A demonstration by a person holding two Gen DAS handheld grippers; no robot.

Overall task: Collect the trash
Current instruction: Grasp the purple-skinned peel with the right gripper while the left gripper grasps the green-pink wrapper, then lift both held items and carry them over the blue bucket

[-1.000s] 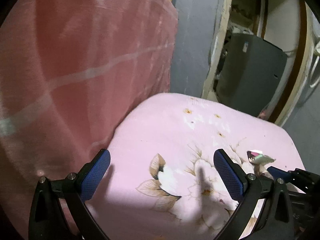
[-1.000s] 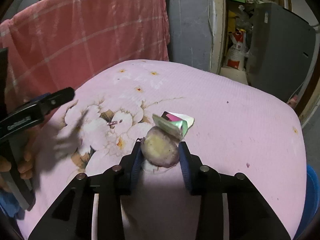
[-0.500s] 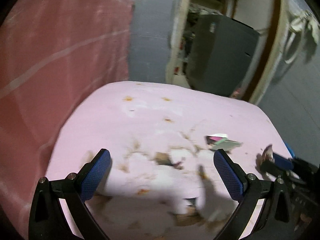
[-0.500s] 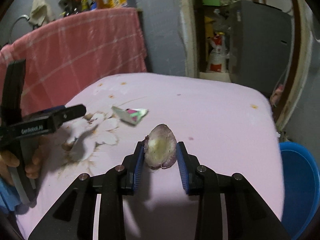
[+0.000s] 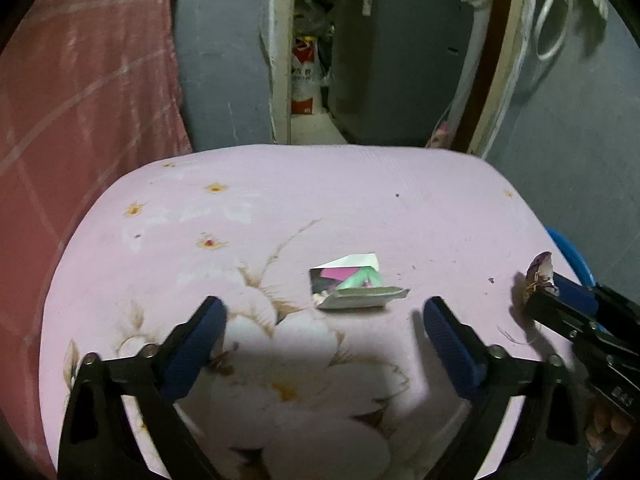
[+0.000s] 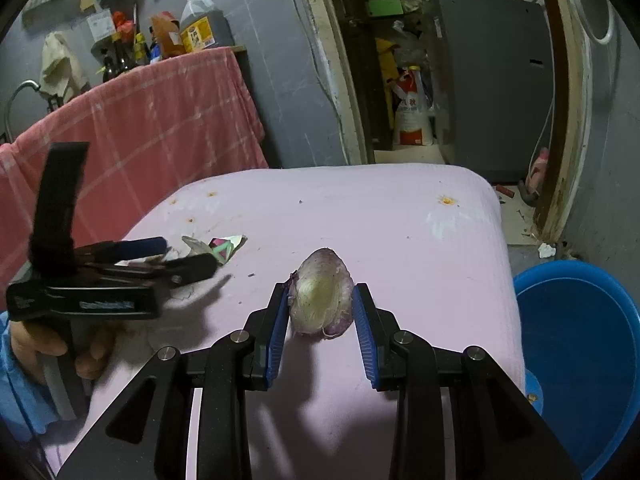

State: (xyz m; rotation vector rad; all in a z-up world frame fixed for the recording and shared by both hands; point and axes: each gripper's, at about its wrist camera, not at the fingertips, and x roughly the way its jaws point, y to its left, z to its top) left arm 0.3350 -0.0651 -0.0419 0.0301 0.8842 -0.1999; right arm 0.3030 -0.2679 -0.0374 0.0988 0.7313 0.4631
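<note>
My right gripper (image 6: 320, 304) is shut on an onion peel (image 6: 322, 294), pale inside with a purple rim, held above the pink floral tablecloth (image 6: 400, 216). The peel also shows in the left wrist view (image 5: 540, 274) at the right edge. My left gripper (image 5: 320, 320) is open and empty, just short of a crumpled colourful wrapper (image 5: 352, 284) lying on the cloth. The wrapper also shows in the right wrist view (image 6: 224, 246), beside the left gripper (image 6: 184, 256).
A blue plastic basin (image 6: 580, 360) stands on the floor right of the table. A pink checked cloth (image 6: 132, 140) hangs at the left, with bottles (image 6: 200, 24) behind it. A doorway with a grey cabinet (image 5: 396, 64) lies beyond.
The right gripper lifted the onion peel off the cloth and swung right, toward the blue basin. The left gripper turned right from the pink cloth to face the wrapper.
</note>
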